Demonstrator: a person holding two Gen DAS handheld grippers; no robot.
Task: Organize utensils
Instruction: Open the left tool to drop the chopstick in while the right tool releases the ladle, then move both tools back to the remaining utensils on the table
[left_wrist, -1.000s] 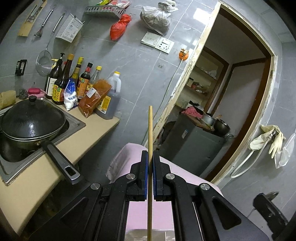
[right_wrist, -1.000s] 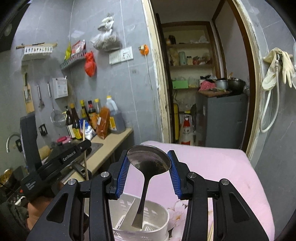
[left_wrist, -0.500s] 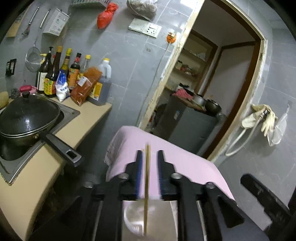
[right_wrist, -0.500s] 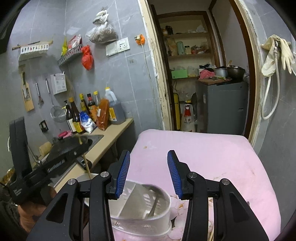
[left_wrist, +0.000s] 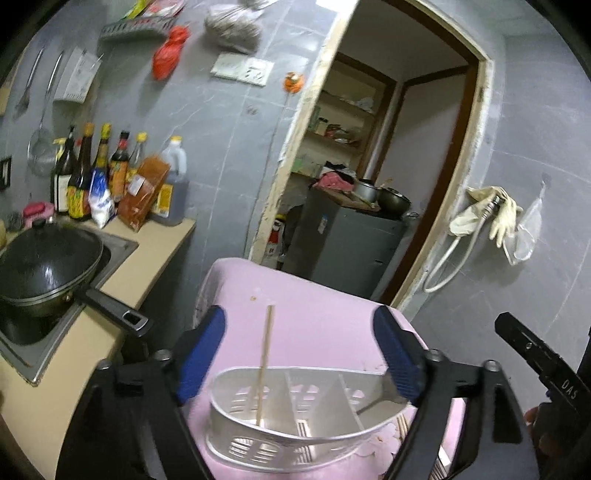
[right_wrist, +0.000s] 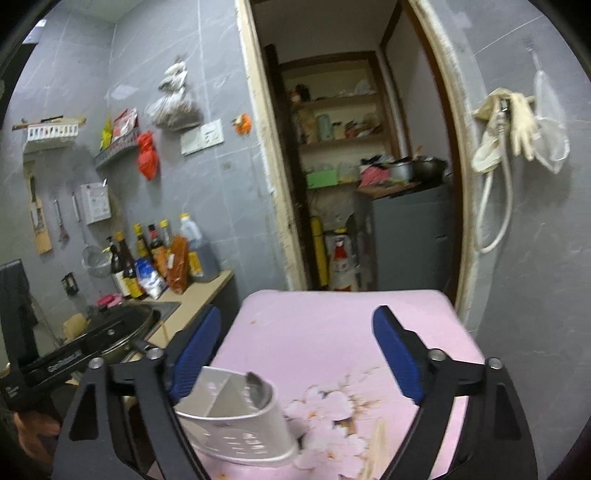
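A white slotted utensil holder stands on the pink cloth-covered table. One wooden chopstick stands upright in its left compartment. A steel ladle leans in its right compartment. My left gripper is open and empty just above the holder. My right gripper is open and empty, with the holder at its lower left and the ladle bowl's rim showing above the wall. More chopsticks lie on the cloth to the holder's right.
A beige counter on the left holds a black lidded wok, its handle pointing toward the table, and several sauce bottles. A doorway with a grey cabinet is behind the table.
The left gripper opened and let the chopstick drop into the holder's left compartment. The right gripper let the ladle go into the right compartment, opened wider and moved right.
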